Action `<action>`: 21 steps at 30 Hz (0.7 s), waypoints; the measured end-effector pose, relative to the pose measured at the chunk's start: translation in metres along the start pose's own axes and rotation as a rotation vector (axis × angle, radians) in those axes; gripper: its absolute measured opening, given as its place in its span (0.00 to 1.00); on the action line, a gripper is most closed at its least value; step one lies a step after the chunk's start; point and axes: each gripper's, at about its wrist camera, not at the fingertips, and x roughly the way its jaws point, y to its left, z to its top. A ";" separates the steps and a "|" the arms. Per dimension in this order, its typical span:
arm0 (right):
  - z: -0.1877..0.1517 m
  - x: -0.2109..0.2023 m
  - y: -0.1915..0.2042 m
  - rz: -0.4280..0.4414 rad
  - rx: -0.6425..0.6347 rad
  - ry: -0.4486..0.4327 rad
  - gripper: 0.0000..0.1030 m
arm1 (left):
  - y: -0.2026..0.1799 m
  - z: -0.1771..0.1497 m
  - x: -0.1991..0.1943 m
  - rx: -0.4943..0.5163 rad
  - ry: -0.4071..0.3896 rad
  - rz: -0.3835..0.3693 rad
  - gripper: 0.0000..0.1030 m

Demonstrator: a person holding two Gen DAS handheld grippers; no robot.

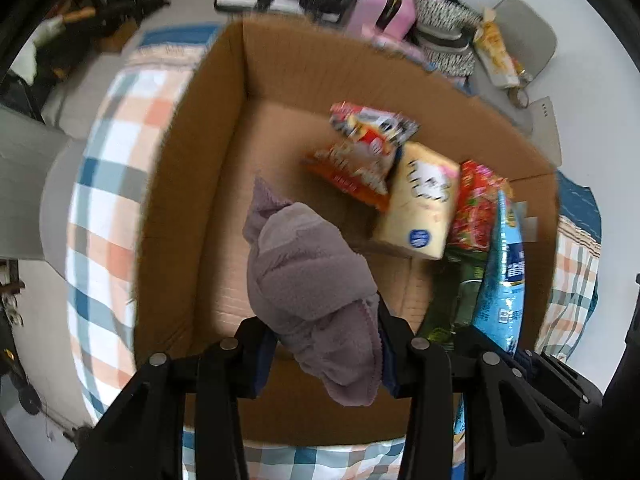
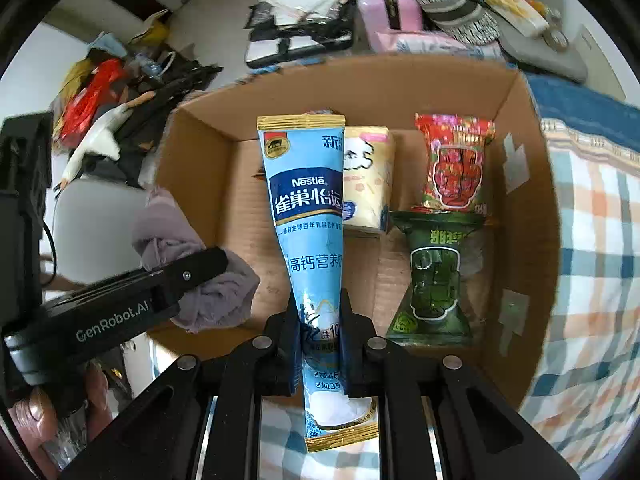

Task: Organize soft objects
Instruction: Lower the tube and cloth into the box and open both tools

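Left fingers (image 1: 326, 344) clamping purple cloth (image 1: 308, 280), right fingers (image 2: 320, 344) pinching blue sachet (image 2: 308, 208), over box (image 2: 200, 128)

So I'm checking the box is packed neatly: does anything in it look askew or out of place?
Mostly tidy: in the cardboard box the green packet, red packet and yellow tissue pack lie flat. The snack bags behind look piled crookedly. The purple cloth and blue Nestle sachet are gripper-held above it.

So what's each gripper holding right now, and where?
Left gripper: purple cloth, pinched near one bunched end. Right gripper: blue Nestle sachet, clamped toward its lower end.
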 end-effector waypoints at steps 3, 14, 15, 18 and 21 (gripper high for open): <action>0.004 0.021 -0.002 -0.005 0.003 0.017 0.15 | 0.004 0.004 0.019 -0.007 0.053 -0.004 0.38; 0.010 0.065 0.016 0.001 -0.101 0.065 0.17 | 0.005 -0.001 0.049 -0.012 0.137 0.040 0.41; 0.012 0.066 0.018 0.003 -0.108 0.060 0.18 | 0.005 -0.001 0.049 -0.016 0.138 0.048 0.41; 0.012 0.070 0.022 -0.006 -0.135 0.075 0.19 | 0.003 -0.003 0.047 -0.018 0.135 0.065 0.45; 0.013 0.072 0.025 -0.018 -0.148 0.081 0.20 | 0.000 -0.003 0.041 -0.024 0.122 0.063 0.54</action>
